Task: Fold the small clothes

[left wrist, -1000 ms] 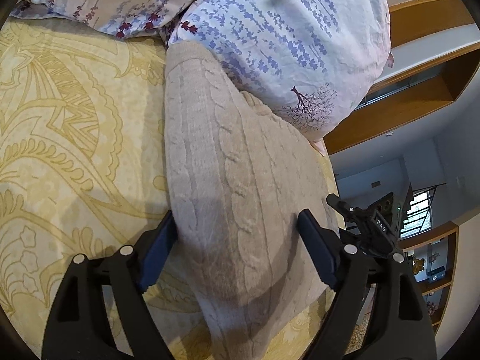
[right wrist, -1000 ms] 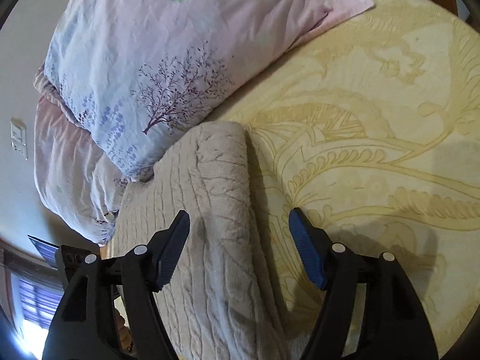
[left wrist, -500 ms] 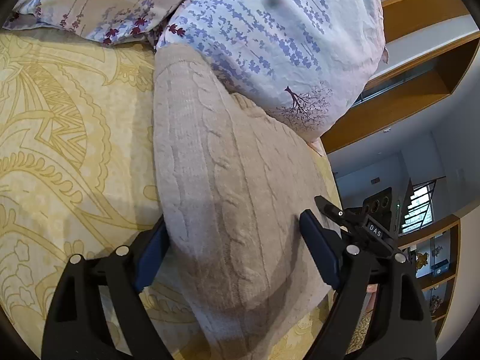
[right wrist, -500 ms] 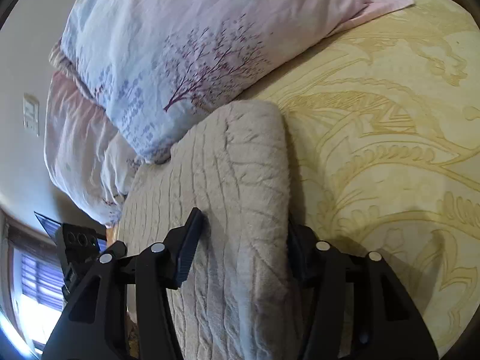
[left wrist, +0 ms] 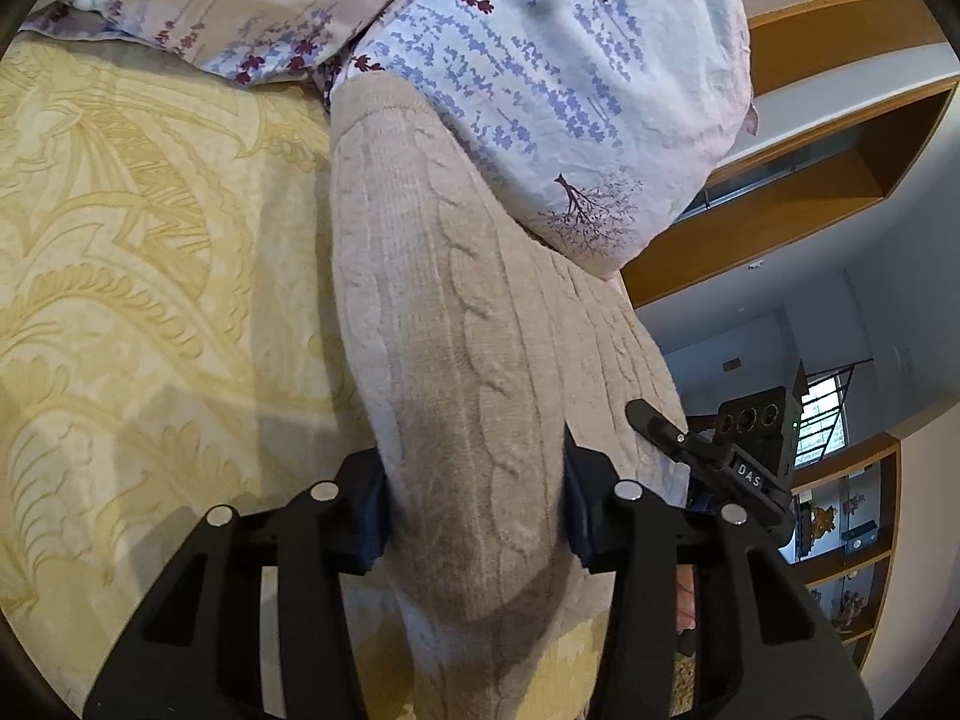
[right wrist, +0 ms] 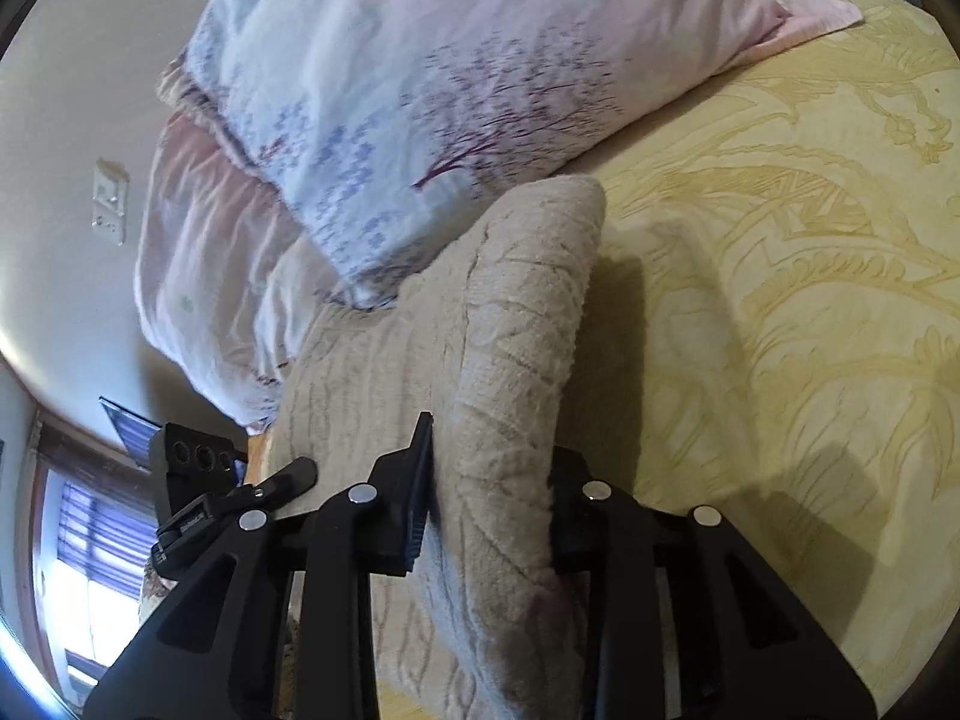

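both gripper pairs closing, pinching beige knit point(left wrist: 456, 372).

Floral pillows point(left wrist: 540, 90) on yellow patterned bedspread point(left wrist: 132, 276)

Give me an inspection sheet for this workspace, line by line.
Surface: bed with a yellow patterned bedspread.
Job's things: beige cable-knit sweater, folded into a long strip, its far end against the pillows.
Clutter: floral pillow in blue and pink and a second, pinker pillow below it.
Grippers: left gripper closing, sweater between its pads; right gripper closing, a raised fold of the sweater between its pads.
Cables: nothing seen.
Surroundings: wooden shelves, window, wall switch.
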Demonstrator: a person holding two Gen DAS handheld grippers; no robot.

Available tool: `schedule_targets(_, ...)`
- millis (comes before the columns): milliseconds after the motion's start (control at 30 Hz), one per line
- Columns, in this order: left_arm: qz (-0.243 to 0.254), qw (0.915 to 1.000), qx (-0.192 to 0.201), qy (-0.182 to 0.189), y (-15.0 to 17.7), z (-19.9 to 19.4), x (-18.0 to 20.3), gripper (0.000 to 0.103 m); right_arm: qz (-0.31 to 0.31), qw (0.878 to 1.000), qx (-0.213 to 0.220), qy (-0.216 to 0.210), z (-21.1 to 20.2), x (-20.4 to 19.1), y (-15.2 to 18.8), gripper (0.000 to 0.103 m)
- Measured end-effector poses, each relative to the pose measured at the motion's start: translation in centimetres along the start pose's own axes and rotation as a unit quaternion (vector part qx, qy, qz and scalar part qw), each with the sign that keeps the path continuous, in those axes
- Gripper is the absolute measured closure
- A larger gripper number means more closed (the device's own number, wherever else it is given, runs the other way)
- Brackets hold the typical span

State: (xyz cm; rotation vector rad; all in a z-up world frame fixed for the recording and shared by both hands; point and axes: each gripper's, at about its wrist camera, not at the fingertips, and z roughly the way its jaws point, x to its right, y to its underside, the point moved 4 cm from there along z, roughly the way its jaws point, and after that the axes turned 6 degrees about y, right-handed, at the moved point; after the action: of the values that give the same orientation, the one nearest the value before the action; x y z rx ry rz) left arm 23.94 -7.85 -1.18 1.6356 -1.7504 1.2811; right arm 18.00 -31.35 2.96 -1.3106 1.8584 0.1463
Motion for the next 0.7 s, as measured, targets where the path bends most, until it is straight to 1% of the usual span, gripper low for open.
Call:
schedule_targets(200,0.018,0.9998,0.005,-0.007,0.8,-3.4,0.0,0.060,-0.028,0.999,-0.013,-0.018,0.7,-3.3,2.0,0.075)
schedule_targets(333,0.035,0.9986,0.031,-0.023,0.0,-7.0,-0.3,0.061,-0.066,0.997,-0.017,-0.020,2.4,-6.4,2.7,0.077)
schedule_targets(400,0.037,0.9977,0.047,-0.031,-0.6,-8.7,-0.7,0.061,-0.085,0.996,-0.011,-0.016,3.3,-7.9,2.7,0.079)
schedule_targets(500,0.038,0.9961,0.067,-0.043,-1.4,-10.8,-1.6,0.061,-0.127,0.992,0.013,-0.013,4.2,-10.5,2.0,0.082)
schedule_targets(533,0.035,0.9953,0.073,-0.053,-1.7,-11.5,-2.5,0.061,-0.138,0.990,0.021,-0.022,4.7,-11.2,1.8,0.083)
schedule_targets(567,0.029,0.9946,0.077,-0.063,-1.9,-11.9,-3.2,0.060,-0.142,0.989,0.023,-0.022,5.2,-11.5,1.5,0.083)
schedule_targets(600,0.018,0.9942,0.077,-0.073,-2.1,-12.1,-4.2,0.060,-0.145,0.989,0.018,-0.013,6.1,-11.6,1.3,0.083)
schedule_targets(667,-0.027,0.9945,0.070,-0.074,-2.2,-11.9,-7.0,0.059,-0.131,0.991,-0.016,0.028,8.9,-10.4,1.1,0.083)
schedule_targets(700,-0.048,0.9937,0.066,-0.077,-2.1,-11.7,-8.4,0.056,-0.122,0.991,-0.025,0.040,9.5,-9.7,1.1,0.081)
